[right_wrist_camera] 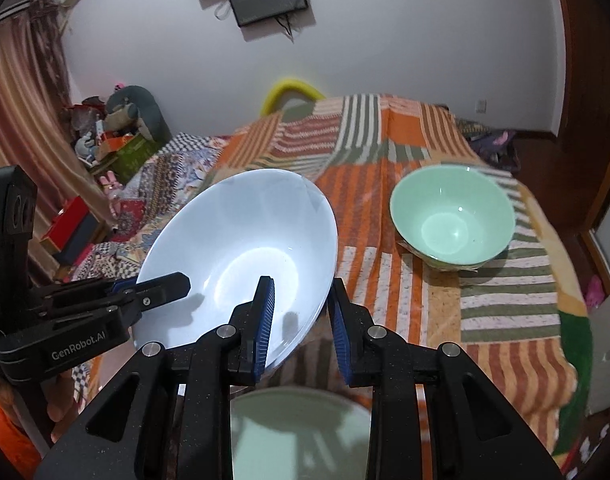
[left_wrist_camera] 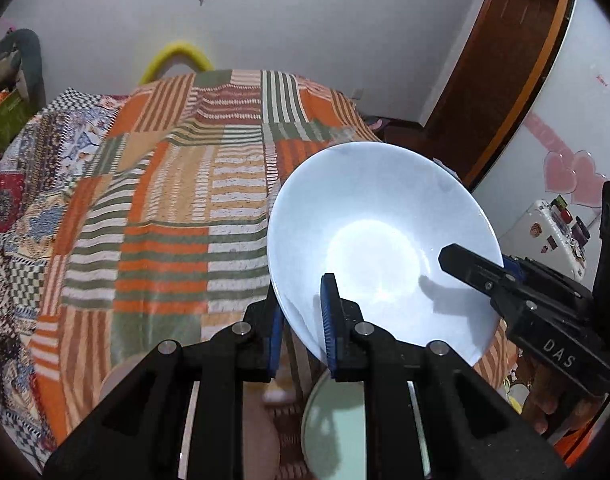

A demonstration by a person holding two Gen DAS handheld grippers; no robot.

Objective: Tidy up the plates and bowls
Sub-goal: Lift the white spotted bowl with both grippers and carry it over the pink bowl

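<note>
A large white bowl (left_wrist_camera: 379, 236) (right_wrist_camera: 241, 248) hangs tilted above the bed, held from both sides. My left gripper (left_wrist_camera: 303, 304) is shut on its near rim, one blue pad inside the bowl and one under it. My right gripper (right_wrist_camera: 301, 284) is shut on the opposite rim in the same way. Each gripper also shows in the other's view: the right gripper (left_wrist_camera: 465, 266) and the left gripper (right_wrist_camera: 165, 286). A pale green bowl (right_wrist_camera: 453, 220) stands upright on the blanket to the right. A pale green plate (right_wrist_camera: 301, 432) (left_wrist_camera: 337, 428) lies directly beneath the grippers.
The bed is covered by an orange, green and white striped blanket (left_wrist_camera: 177, 208) (right_wrist_camera: 405, 292). A yellow curved frame (left_wrist_camera: 177, 58) rises at its far end. Toys and boxes (right_wrist_camera: 117, 136) pile up at the left wall. A wooden door frame (left_wrist_camera: 513, 72) stands at the right.
</note>
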